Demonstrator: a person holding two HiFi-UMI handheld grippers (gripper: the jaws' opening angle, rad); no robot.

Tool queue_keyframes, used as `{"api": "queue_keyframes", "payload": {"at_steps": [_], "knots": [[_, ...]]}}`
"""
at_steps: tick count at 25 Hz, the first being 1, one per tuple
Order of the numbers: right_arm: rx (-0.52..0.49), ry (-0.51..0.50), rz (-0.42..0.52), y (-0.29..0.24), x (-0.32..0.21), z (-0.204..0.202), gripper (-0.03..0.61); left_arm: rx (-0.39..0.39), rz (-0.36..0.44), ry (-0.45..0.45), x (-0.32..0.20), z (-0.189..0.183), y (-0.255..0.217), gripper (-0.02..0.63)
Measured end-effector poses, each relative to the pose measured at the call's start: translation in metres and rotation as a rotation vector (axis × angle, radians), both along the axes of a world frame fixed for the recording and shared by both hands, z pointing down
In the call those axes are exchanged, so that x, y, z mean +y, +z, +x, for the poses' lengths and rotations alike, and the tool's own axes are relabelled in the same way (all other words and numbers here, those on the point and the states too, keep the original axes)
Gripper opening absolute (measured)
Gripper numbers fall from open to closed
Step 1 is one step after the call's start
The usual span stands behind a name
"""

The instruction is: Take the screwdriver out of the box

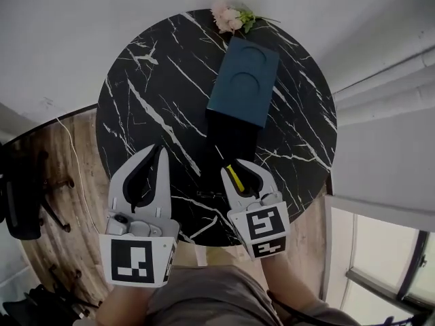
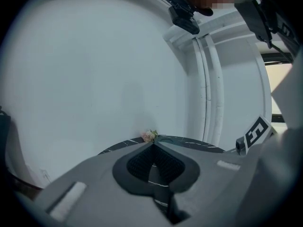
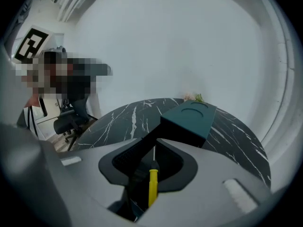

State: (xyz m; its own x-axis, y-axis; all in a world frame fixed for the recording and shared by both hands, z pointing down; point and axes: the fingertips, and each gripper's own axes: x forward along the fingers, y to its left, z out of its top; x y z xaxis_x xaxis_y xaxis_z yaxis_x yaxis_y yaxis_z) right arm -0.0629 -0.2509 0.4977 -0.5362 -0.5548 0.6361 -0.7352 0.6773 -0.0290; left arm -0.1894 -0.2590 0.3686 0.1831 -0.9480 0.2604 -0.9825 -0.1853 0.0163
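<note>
The teal box (image 1: 245, 80) lies at the far middle of the round black marble table (image 1: 149, 94). Its black inner tray (image 1: 230, 136) is slid out toward me. My right gripper (image 1: 234, 166) hovers at the tray's near end, shut on the screwdriver (image 1: 235, 178). In the right gripper view the yellow handle and thin shaft of the screwdriver (image 3: 152, 183) sit in the hollow between the closed jaws, with the teal box (image 3: 189, 118) just beyond. My left gripper (image 1: 161, 149) is shut and empty over the table's near left; its tips meet (image 2: 153, 145).
A small pink flower sprig (image 1: 231, 17) lies at the table's far edge, behind the box. A black office chair (image 1: 24, 195) stands on the wooden floor to the left. White wall and pipes run on the right, with a window (image 1: 380, 250) at lower right.
</note>
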Motion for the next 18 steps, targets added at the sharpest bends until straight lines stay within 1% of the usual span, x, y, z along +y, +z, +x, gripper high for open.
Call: {"api": "queue_keyframes", "payload": {"at_steps": [8,13,18], "knots": [[0.110,-0.002,-0.124,0.042,-0.004,0.001,0.123,0.030,-0.050,0.002,-0.020,-0.008,0.025,0.000],[0.164,-0.016,-0.196,0.060,-0.007,0.002,0.140,0.039,-0.062,0.005,-0.035,-0.011,0.032,0.000],[0.250,-0.060,-0.243,0.070,-0.004,0.000,0.130,0.054,-0.080,0.008,-0.047,-0.014,0.039,0.000]]}}
